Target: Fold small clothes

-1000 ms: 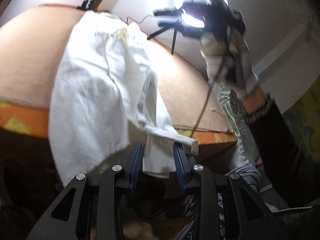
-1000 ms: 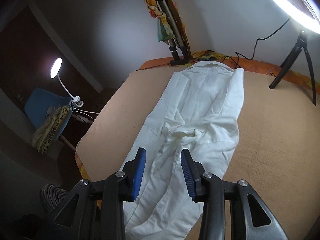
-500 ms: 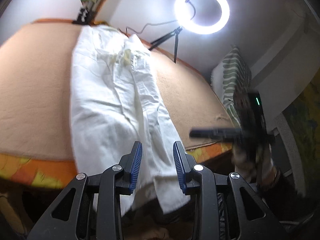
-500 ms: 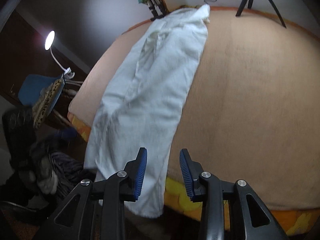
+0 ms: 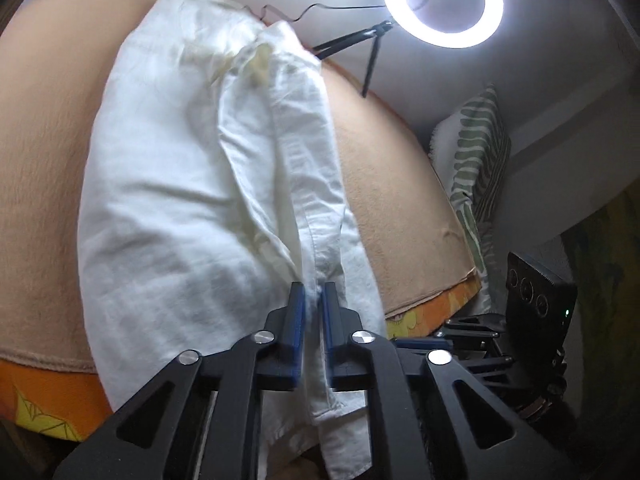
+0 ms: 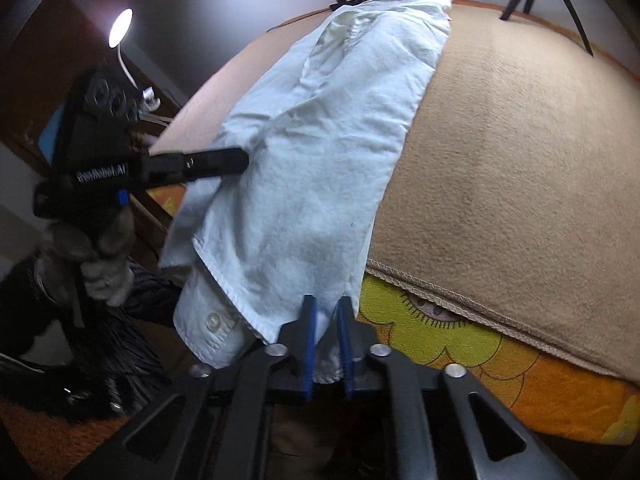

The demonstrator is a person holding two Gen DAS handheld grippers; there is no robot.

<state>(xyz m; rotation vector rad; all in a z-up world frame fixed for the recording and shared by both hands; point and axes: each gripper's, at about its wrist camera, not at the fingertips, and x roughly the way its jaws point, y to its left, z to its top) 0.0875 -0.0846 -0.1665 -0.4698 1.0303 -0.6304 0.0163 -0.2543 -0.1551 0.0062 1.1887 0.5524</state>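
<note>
Both grippers have closed since half a second ago, when their jaws were spread apart and had nothing in them. Now my left gripper (image 5: 314, 294) has its jaws clenched on the button strip of the white shirt (image 5: 192, 184), near the bottom hem. My right gripper (image 6: 325, 308) has its jaws pinched on the hem corner of the same shirt (image 6: 320, 152).

From the left camera, I see the shirt start right at the jaws at 6 o'clock and run away toward 12 o'clock. Its low end hangs over the near edge of the bed (image 5: 400, 200). The rest lies flat on the tan blanket. At 3 o'clock I see part of the right gripper's black body.

From the right camera, a cuff (image 6: 208, 328) with a button hangs down just beside my jaws, at 8 o'clock. At 9 o'clock I see the left gripper (image 6: 236, 160) touching the shirt's edge, held by a gloved hand (image 6: 102, 256). The tan blanket fills the side from 1 to 4 o'clock, with an orange and yellow sheet (image 6: 500, 364) under it.

Far away, a ring light (image 5: 442, 2) glows at 1 o'clock in the left view, and a striped pillow (image 5: 476, 160) sits below it. A small lamp (image 6: 120, 28) shines at 10 o'clock in the right view.
</note>
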